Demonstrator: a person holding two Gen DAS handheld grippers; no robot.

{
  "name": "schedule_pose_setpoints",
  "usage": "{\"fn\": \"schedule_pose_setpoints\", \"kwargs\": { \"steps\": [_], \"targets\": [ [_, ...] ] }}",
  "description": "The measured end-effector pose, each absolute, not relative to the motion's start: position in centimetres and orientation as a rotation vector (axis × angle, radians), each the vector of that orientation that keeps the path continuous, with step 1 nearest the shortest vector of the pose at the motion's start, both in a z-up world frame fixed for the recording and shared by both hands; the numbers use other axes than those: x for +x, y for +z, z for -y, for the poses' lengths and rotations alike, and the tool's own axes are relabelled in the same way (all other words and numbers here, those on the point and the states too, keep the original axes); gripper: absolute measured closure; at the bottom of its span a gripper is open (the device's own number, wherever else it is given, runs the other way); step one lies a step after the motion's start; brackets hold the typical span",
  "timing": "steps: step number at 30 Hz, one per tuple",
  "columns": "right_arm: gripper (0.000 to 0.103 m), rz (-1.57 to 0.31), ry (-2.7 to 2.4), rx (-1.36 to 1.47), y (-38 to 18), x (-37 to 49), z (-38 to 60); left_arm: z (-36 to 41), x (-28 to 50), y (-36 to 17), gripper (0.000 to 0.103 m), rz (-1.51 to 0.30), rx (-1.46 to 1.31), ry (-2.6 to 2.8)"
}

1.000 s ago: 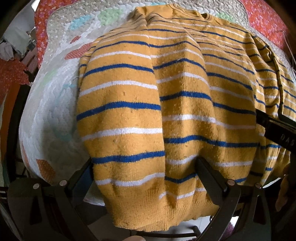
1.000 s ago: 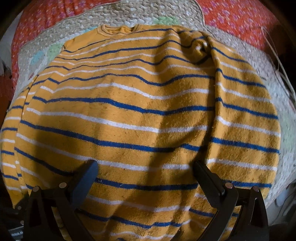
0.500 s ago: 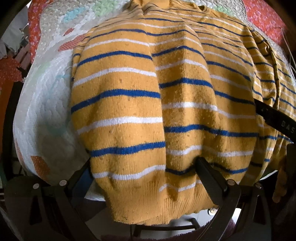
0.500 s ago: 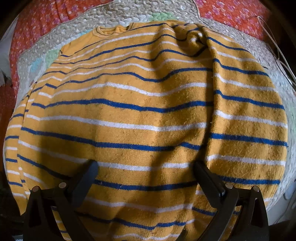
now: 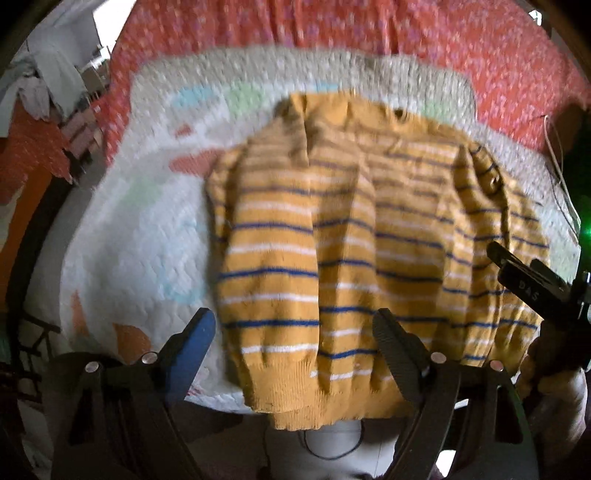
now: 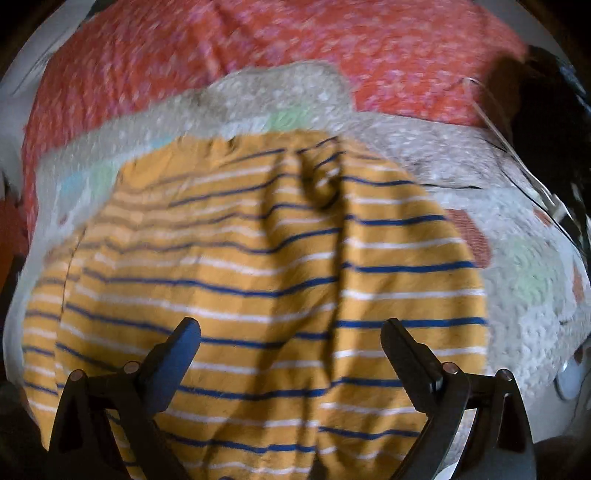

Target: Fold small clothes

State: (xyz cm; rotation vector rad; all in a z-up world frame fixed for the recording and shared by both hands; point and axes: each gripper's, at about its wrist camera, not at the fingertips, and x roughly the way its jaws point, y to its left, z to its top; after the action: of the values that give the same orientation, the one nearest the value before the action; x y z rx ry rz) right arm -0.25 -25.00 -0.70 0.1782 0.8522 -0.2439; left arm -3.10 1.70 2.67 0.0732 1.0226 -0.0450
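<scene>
Nearest the left wrist camera, the left gripper (image 5: pixel 295 332) stood with its fingers spread wide apart, nothing between them, poised over the hem end of the striped sweater (image 5: pixel 369 251). The right gripper (image 6: pixel 291 343) was likewise spread and empty, above the sweater's (image 6: pixel 258 295) lower body; whether either touched the knit could not be told. In the left view the right gripper (image 5: pixel 524 280) showed at the sweater's right edge.

The mustard sweater, banded in blue and white, lay flat with both sleeves folded in over its front, its ribbed hem hanging slightly past the near edge of the white quilted pad (image 5: pixel 122 258). The pad lay under the sweater and reached out on every side. Beyond the sweater's collar spread a red floral bedspread (image 5: pixel 369 33). Both views were motion-blurred.
</scene>
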Motion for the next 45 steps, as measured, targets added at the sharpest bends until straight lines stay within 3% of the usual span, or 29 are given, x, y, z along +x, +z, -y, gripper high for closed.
{"fn": "schedule_pose_setpoints", "kwargs": {
  "steps": [7,45],
  "targets": [
    [0.004,-0.900,-0.260,0.237,-0.8,-0.6,27.3,0.3,-2.9,4.9,0.016,-0.958,0.132,-0.071],
    [0.004,-0.949,-0.235,0.176,-1.6,-0.5,25.9,1.7,-3.5,2.5,0.016,-1.008,0.141,-0.154]
  ]
}}
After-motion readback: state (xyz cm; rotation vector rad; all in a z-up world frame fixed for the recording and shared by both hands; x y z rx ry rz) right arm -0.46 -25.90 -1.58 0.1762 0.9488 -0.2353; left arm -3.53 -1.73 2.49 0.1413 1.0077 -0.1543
